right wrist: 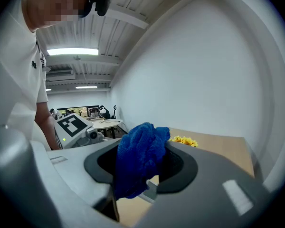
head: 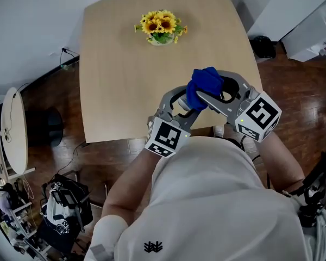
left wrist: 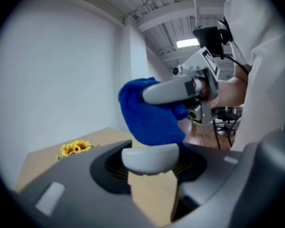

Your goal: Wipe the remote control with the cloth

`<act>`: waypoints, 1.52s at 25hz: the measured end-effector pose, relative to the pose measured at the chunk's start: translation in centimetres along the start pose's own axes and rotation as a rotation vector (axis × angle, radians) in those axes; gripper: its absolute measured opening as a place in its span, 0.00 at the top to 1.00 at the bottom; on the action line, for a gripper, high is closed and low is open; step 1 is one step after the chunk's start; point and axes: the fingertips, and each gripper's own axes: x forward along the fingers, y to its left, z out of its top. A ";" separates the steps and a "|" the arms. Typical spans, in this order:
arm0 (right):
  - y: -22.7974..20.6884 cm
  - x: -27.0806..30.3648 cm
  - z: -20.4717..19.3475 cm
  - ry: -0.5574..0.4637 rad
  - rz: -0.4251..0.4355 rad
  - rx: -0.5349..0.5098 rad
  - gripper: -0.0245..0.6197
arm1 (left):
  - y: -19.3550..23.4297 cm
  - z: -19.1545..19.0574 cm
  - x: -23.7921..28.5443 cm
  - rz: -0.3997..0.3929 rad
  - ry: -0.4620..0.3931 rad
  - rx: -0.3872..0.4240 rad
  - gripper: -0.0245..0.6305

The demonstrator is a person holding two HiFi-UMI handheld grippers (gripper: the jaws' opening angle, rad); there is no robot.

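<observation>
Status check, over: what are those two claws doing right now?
Left gripper shut on remote control. Right gripper shut on blue cloth, right at the remote's end. Nothing in the way; sunflowers sit far across the table.

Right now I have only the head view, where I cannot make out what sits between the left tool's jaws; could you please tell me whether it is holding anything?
Observer: Yes. The left gripper view shows the left tool shut on the rounded end of a white plastic remote control.
Operator: Thank you. Is the cloth properly gripped on the other side?
Observer: The right gripper view shows the right tool shut on the fluffy blue cloth, which is bunched between its jaws and hangs a little below them.
</observation>
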 end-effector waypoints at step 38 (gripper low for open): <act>-7.2 1.1 -4.0 0.072 -0.066 0.073 0.67 | 1.0 1.6 -0.8 0.067 -0.068 -0.056 0.61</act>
